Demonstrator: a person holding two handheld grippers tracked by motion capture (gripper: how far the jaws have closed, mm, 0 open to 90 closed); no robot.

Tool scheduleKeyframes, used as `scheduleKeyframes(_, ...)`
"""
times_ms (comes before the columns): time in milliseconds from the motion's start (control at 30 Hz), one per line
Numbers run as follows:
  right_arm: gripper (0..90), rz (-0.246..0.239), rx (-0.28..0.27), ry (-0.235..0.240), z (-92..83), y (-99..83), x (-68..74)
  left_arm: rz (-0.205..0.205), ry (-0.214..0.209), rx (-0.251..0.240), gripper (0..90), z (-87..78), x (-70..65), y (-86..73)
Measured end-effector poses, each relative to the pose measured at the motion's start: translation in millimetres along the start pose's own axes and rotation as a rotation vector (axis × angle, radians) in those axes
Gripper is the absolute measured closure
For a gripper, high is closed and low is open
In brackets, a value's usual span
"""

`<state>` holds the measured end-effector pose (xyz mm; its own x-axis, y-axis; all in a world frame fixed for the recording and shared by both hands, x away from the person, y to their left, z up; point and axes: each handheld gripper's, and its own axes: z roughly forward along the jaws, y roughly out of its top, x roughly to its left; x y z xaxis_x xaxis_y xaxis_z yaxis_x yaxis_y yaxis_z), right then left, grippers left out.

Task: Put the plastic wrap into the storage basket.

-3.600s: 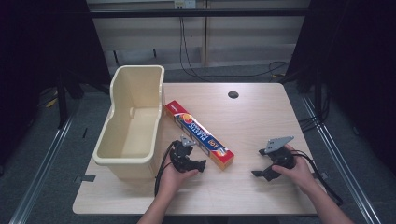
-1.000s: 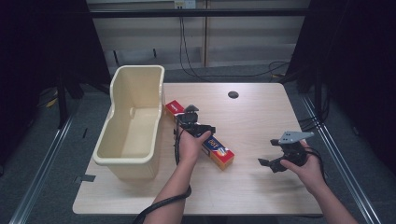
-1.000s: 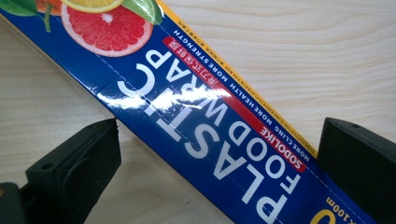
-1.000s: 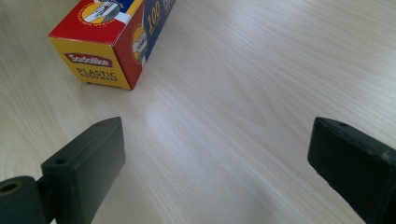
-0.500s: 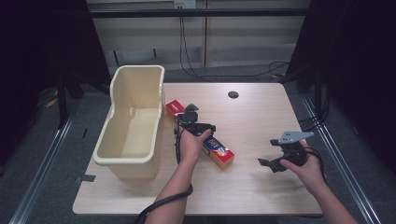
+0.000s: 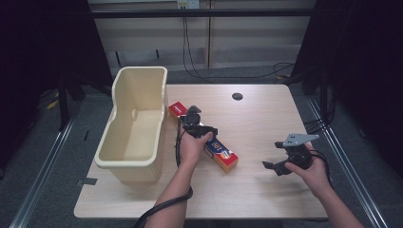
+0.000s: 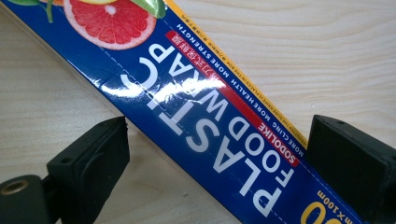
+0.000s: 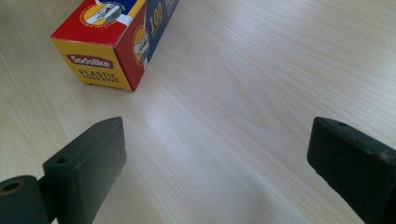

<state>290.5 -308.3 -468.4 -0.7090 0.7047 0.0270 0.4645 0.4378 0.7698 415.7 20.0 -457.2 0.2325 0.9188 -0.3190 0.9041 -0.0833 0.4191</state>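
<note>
Cream bin (image 6: pixel 130 128) sits at the counter's (image 6: pixel 266 118) left edge. Mid-counter, the left tool (image 6: pixel 196 124) straddles the plastic wrap box (image 6: pixel 219 153), jaws released. Best to square up before closing. Right tool (image 6: pixel 285 164) hangs spread near the right edge.

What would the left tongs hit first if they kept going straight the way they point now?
Most likely the plastic wrap box: it lies right ahead, crossing the gap between the open left tongs, with the wooden table beneath it.
</note>
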Motion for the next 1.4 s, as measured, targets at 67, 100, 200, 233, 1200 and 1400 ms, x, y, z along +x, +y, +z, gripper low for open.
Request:
scheduleKeyframes(67,4.3,-0.001,-0.005,0.002,0.1,0.2,0.4,-0.014,0.004,-0.001,5.8,0.3,-1.2,0.1)
scheduleKeyframes(100,4.3,-0.002,-0.006,-0.001,0.0,0.2,0.6,-0.02,0.003,-0.003,5.1,0.9,-1.5,0.1)
scheduleKeyframes(200,4.3,0.005,-0.011,-0.003,0.1,0.6,0.8,-0.033,0.002,-0.001,1.6,4.8,-2.3,0.2)
scheduleKeyframes(233,4.3,0.006,-0.013,-0.002,0.1,0.7,1.0,-0.045,0.003,-0.001,0.4,6.2,-3.1,0.0)
scheduleKeyframes(1200,4.7,0.014,-0.018,-0.006,-0.4,1.9,1.3,0.157,0.044,0.177,36.9,-16.1,-6.1,-2.7)
scheduleKeyframes(1400,4.7,0.012,-0.02,-0.012,-0.4,2.2,1.3,0.122,0.041,0.1,26.7,-13.3,-4.6,3.0)
